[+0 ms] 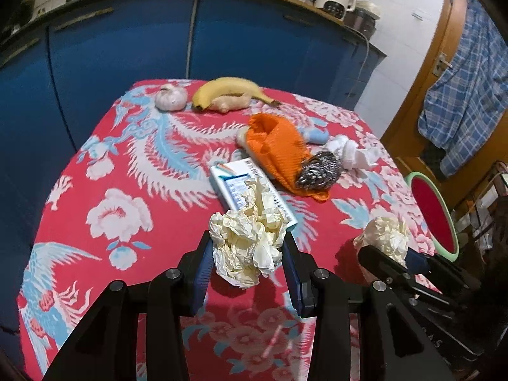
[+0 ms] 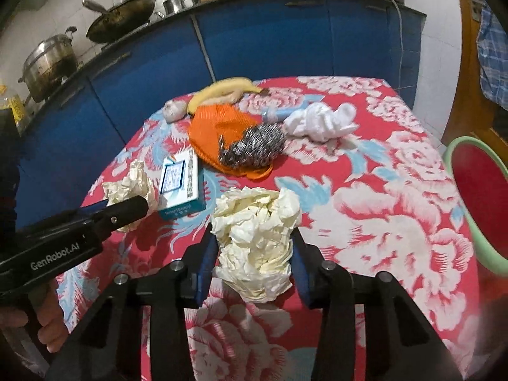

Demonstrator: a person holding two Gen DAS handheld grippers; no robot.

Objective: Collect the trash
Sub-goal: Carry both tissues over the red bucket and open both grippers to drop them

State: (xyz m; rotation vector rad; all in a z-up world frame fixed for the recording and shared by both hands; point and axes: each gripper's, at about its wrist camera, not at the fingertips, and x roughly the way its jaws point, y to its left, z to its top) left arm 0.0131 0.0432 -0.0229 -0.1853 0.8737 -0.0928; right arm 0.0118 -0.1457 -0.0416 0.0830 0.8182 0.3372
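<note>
Red floral tablecloth [image 1: 104, 171]; cream paper wads [image 1: 247, 241].

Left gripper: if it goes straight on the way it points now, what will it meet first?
Between its fingers, the left gripper already has a crumpled paper wad. Just beyond that lies the small blue-and-white box, probably the first new thing met, though depth is hard to judge.

We are looking at crumpled cream paper balls [image 1: 250, 241] lying on a soft red flowered cloth [image 1: 104, 171]. We are also seeing a shiny, scratchy steel wool scrubber [image 2: 252, 147] and rough orange netting [image 2: 219, 123].
</note>
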